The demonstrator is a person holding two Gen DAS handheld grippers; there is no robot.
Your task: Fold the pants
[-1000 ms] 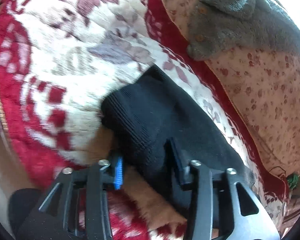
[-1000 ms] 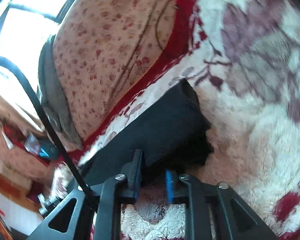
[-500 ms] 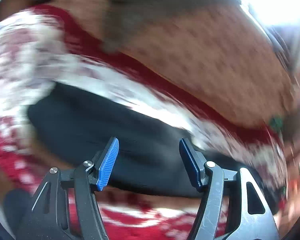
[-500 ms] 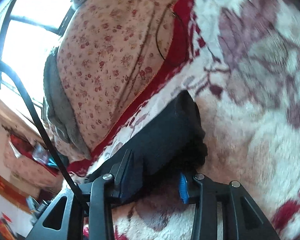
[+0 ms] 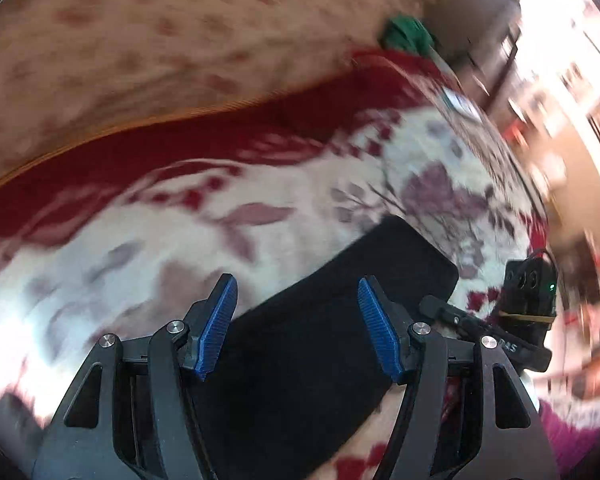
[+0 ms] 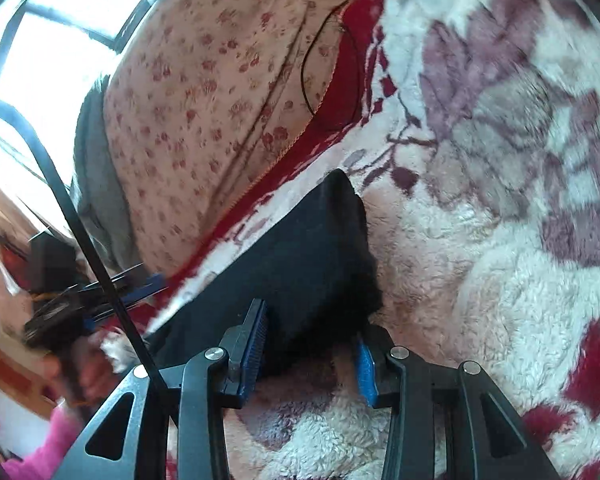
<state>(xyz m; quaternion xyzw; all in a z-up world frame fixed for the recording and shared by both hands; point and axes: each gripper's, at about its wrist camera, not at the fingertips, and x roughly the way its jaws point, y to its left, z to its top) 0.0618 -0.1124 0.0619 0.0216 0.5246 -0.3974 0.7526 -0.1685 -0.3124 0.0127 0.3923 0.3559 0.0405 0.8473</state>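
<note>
The black pants [image 5: 312, 344] lie as a narrow folded bundle on the fluffy blanket [image 5: 148, 248], so the folding looks nearly done; a last fold or a tidy-up probably remains.

In the left view, the left gripper [image 5: 298, 326] hangs above the bundle with its blue pads spread wide and nothing between them. Its next move calls for coming down onto a free edge and closing there.

In the right view, the right gripper [image 6: 310, 354] has the near corner of the pants between its pads, but whether it really pinches the cloth cannot be told. The pants are a soft, matte knit. The blanket is thick fleece, white with red and purple flowers, and the flowered sheet [image 6: 204, 92] beyond it is smooth.
</note>
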